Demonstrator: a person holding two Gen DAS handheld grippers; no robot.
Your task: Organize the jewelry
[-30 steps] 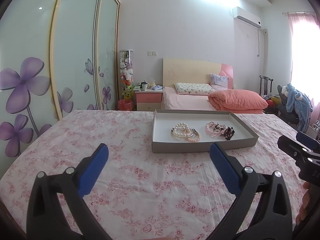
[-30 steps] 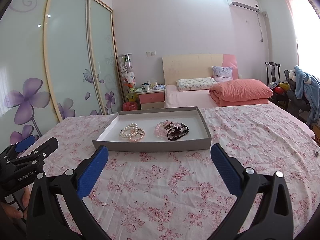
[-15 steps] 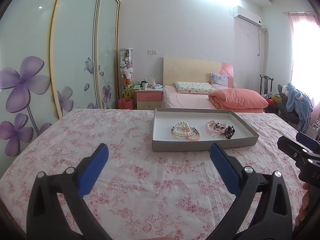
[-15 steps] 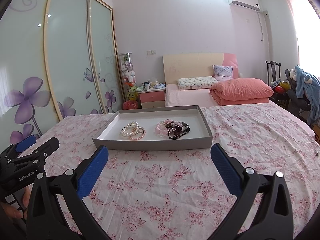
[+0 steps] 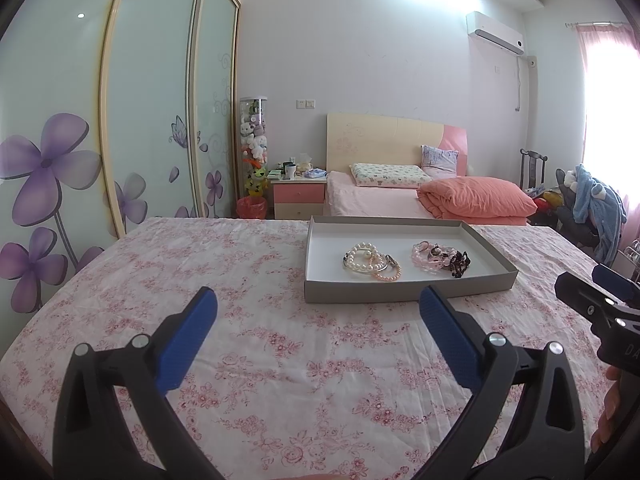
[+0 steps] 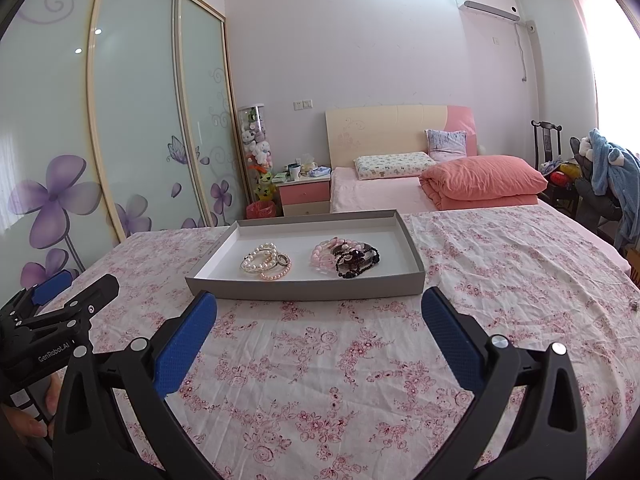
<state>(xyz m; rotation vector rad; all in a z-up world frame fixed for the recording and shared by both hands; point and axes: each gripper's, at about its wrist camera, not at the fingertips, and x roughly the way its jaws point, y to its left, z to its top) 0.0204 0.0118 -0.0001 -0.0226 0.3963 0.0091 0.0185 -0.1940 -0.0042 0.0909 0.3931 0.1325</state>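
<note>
Since the frame one second back, almost nothing has shifted: the shallow grey cardboard tray with a white inner floor (image 6: 304, 289) sits a touch lower and nearer in the right wrist view, and its position in the left wrist view is practically unchanged. Left gripper (image 5: 318, 302) — blue-padded black fingers spread wide, nothing between them — hovers over the pink floral bedsheet (image 5: 256, 352), with the tray (image 5: 400, 291) ahead and slightly to the right. Right gripper (image 6: 319, 305) likewise spread wide and empty, its fingertips just short of the tray's near wall. Inside the tray lie two clusters, apart from each other: a white pearl bracelet (image 6: 256, 261) touching a peach-pink bead bracelet (image 6: 276, 274) and a small metal ring-like piece, and a pale pink bead bracelet (image 6: 322, 255) overlapping a dark black-red bead bracelet (image 6: 357, 261). Both clusters rest on the tray floor, near its middle. Each view catches the other gripper at its edge — the right one (image 5: 600, 300) at far right, the left one (image 6: 60, 300) at far left with part of a hand (image 6: 28, 420) under it.
</note>
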